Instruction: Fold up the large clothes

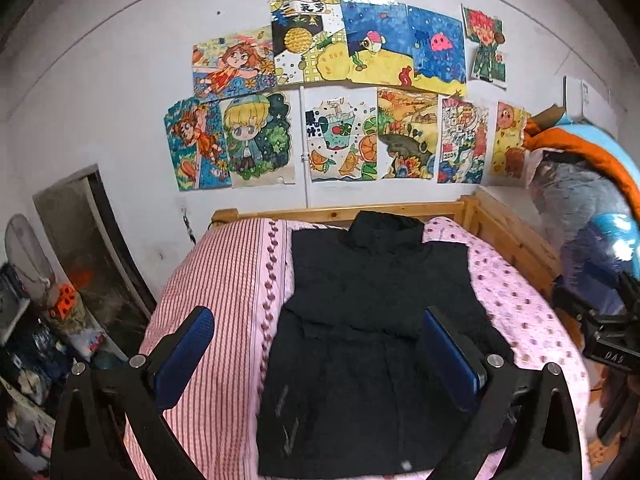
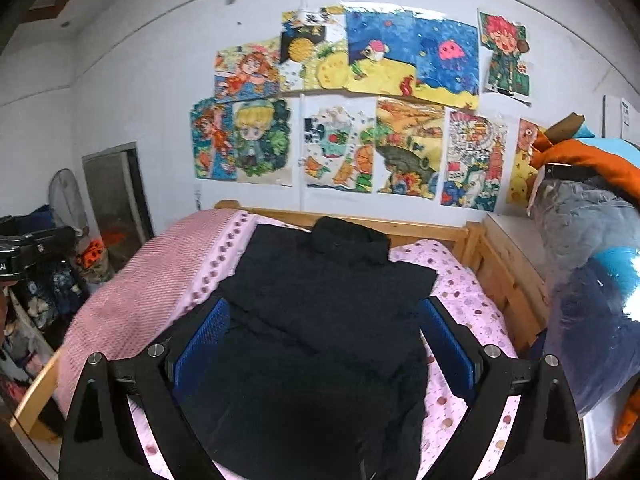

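- Far left of the bed (image 1: pixel 516 240) there's a cluttered corner: a fan (image 1: pixel 24 252), a dark doorway-ish panel (image 1: pixel 86 240) and piles of stuff on the floor.
- Left gripper (image 1: pixel 318 354) hovers over the near end of the bed, blue pads (image 1: pixel 186 356) spread wide, nothing in them.
- Left half of the bed is covered by a pink striped blanket (image 1: pixel 216 300), a soft and slightly lumpy surface, so I'd guess it gives under any press.
- Middle of the bed: the black jacket (image 1: pixel 368 320), laid flat with the collar toward the headboard end and the hem nearest us. The sleeves look already tucked in, though it's too dark to be sure.
- Looks thick and padded to me, so probably bulky and springy rather than limp, likely wanting to pop back open. I'd pinch it at the two hem corners and carry them up toward the collar.
- Right gripper (image 2: pixel 324 344) also hangs over the jacket's lower half, pads wide apart, empty.
- Right part of the bed shows a pink dotted sheet (image 1: pixel 520 304), then the wooden rail.
- Right of the bed: bagged bedding (image 2: pixel 588 240) piled up, orange and blue.
- Wall behind the bed is plastered with kids' drawings (image 1: pixel 344 112).
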Available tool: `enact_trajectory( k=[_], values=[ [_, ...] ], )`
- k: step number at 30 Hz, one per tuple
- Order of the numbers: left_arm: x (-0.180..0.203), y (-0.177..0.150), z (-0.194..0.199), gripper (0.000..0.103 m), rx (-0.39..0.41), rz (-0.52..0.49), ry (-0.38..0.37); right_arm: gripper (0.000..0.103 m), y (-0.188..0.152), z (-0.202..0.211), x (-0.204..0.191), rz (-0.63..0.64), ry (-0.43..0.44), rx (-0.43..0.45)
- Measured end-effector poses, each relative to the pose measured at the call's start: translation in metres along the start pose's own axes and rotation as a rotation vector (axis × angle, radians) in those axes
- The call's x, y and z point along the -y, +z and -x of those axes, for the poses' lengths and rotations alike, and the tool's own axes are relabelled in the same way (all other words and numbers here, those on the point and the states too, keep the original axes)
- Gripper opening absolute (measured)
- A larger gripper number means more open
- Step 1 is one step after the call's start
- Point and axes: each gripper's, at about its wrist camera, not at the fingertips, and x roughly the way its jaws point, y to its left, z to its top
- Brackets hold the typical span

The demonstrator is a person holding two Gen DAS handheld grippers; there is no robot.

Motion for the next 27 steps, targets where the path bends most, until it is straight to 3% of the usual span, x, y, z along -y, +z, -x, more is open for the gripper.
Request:
enact_trajectory(
  k=[6,11,16,21,25,27],
  values=[
    [0.007,0.014,-0.068,0.103,0.029,-0.023,-0.009,0.093,0.0,-0.061,0.031,-0.083,-0.033,-0.028],
    [0.009,0.037,-0.149,0.103,0.024,-0.019,-0.031,0.093,0.003,-0.126,0.064,-0.14,-0.042,-0.044],
    [0.009,0.069,-0.234,0.103,0.015,-0.001,-0.14,0.093,0.016,-0.203,0.094,-0.139,-0.054,-0.089],
    [0.022,0.082,-0.317,0.103,-0.005,-0.046,-0.183,0.093,0.027,-0.29,0.113,-0.161,0.022,-0.071],
    [0.045,0.088,-0.388,0.103,-0.046,-0.103,-0.187,0.093,0.025,-0.377,0.117,-0.183,0.043,-0.109],
    [0.054,0.091,-0.424,0.103,-0.073,-0.119,-0.188,0.085,0.022,-0.406,0.117,-0.184,0.046,-0.124]
  ],
)
